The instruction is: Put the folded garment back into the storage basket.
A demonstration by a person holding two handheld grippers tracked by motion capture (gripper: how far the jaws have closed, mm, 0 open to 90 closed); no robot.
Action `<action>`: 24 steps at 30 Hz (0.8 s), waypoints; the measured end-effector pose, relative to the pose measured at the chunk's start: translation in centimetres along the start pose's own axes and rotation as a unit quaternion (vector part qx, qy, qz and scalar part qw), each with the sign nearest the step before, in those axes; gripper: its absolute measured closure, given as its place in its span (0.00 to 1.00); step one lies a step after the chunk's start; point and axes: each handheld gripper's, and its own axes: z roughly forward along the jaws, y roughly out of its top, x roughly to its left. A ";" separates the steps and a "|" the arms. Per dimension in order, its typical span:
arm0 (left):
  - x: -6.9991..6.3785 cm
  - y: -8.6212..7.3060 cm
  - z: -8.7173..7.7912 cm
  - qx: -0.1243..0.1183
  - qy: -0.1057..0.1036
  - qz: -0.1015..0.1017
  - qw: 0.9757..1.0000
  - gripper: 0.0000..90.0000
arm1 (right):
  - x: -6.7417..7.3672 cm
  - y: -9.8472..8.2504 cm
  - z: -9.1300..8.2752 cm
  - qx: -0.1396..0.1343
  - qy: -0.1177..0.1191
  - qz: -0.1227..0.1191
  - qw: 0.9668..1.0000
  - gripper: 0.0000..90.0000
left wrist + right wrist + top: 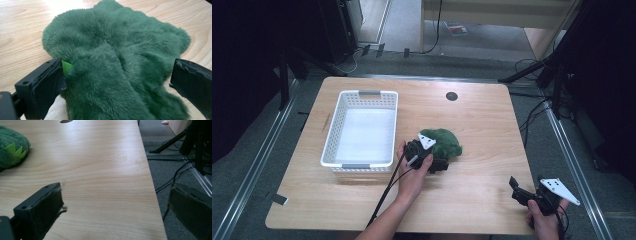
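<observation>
Left hand-held gripper spread wide around the green plush toy mid-frame on the counter. Soft, light, squashy, I'd say: grab its bulky middle. Right hand-held gripper spread, lower right.

The white basket is the landmark. Just right of it, the green plush toy and the left gripper, jaws spread around the plush, block the table's middle. Beyond the basket and far right of it, bare wood gives passage; the right gripper sits near the front-right corner.
</observation>
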 end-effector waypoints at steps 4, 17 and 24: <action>0.3 0.1 0.7 0.010 -0.004 -0.009 1.000 0.00 | 0.0 0.0 0.0 0.001 0.000 -0.001 1.000 0.00; 0.0 -0.6 2.2 0.038 0.002 -0.007 0.999 0.00 | 0.0 0.0 0.0 0.002 0.000 0.000 1.000 0.00; -0.7 -0.7 2.4 0.054 0.036 0.025 0.998 0.06 | 0.0 0.0 0.1 0.003 -0.001 0.000 1.000 0.00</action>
